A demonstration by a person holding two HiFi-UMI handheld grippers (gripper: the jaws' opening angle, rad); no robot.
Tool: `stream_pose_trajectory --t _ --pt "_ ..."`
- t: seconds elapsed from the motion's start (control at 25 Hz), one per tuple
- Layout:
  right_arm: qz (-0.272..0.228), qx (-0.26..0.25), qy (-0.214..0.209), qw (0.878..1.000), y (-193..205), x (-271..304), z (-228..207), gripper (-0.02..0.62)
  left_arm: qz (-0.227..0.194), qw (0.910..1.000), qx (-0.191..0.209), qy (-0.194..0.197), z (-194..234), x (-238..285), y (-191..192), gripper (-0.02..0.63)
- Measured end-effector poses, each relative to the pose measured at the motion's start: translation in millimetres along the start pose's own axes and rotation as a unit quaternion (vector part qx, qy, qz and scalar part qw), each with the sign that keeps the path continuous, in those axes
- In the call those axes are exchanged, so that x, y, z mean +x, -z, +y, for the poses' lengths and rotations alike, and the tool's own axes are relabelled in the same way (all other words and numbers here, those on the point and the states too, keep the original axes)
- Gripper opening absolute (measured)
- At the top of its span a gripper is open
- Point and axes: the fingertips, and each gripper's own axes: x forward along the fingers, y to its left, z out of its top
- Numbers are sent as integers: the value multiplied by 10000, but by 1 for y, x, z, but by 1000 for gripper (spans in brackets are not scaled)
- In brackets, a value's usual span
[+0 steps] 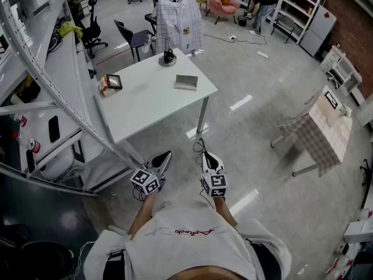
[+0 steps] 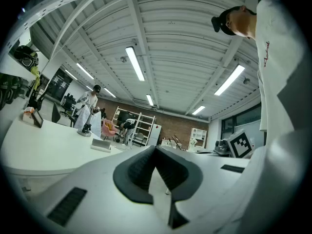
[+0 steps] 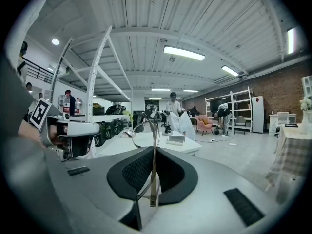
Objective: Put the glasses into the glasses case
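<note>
White table (image 1: 152, 101); pink armchair (image 1: 223, 0) beyond; checkered table (image 1: 319, 137) right.

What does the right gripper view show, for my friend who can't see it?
The right claw is shut on thin wire glasses. Beyond it, a grey case lies on a white table in a big room.

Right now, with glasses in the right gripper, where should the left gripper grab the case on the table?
Likely the glasses case across its narrower width, coming down from above with the left gripper: it lies flat and low on the white table, sides unobstructed.
</note>
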Motion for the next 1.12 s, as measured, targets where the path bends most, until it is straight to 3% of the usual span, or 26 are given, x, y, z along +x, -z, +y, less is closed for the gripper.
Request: stream_pose_trajectory --t 0.36,1.12 --pt "38 8 59 10000 10 -16 -8 9 107 9999 -58 77 -16 0 9 3" --pt "-145 234 -334 9991 10 -33 -35 9 308 9995 -25 99 -53 34 23 5"
